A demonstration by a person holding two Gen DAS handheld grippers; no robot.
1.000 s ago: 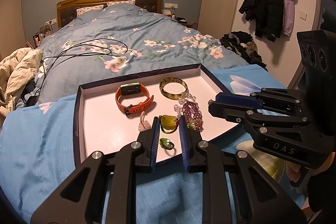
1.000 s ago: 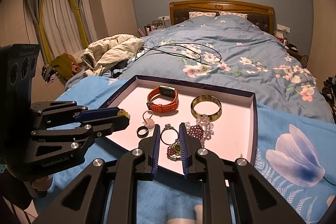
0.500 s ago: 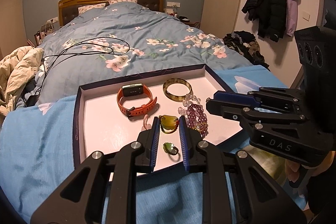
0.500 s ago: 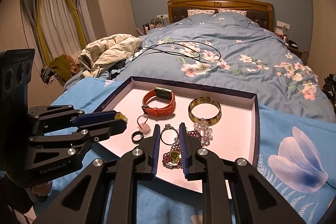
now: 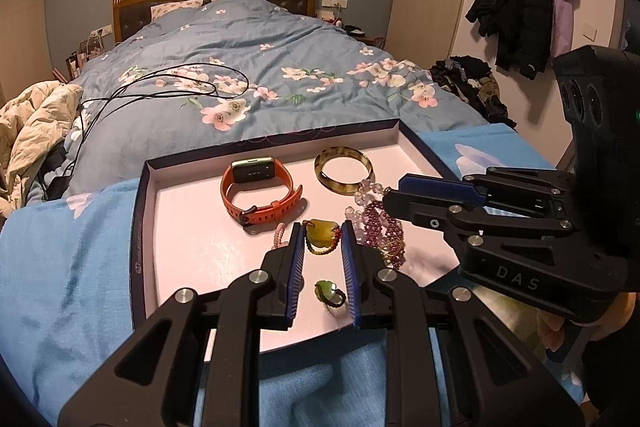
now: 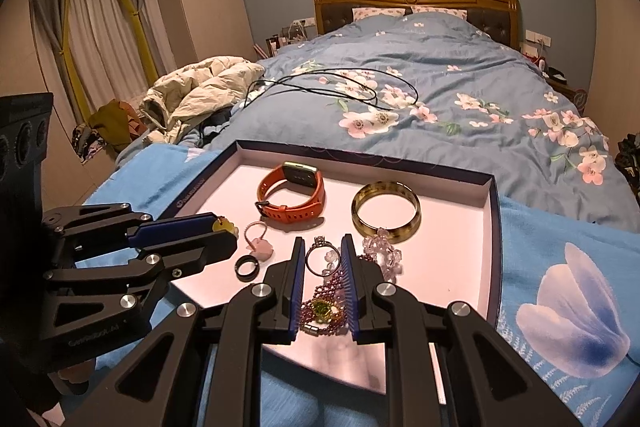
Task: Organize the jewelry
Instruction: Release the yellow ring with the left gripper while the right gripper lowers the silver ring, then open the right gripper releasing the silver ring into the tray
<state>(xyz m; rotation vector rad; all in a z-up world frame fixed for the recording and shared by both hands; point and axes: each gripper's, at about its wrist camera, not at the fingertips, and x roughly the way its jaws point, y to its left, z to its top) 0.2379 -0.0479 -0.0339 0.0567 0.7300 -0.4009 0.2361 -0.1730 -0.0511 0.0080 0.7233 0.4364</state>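
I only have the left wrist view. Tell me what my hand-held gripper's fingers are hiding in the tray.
Observer: A plain black ring lies on the tray floor, close to the left hand-held gripper.
Operator: Report what sits next to it.
Observer: A pink flower charm, just beyond the ring toward the orange watch. Your view shows only its loop.
Operator: Now check between the right hand-held gripper's fingers.
Observer: A silver ring with a small stone lies framed between the fingertips of the open right hand-held gripper, not gripped.
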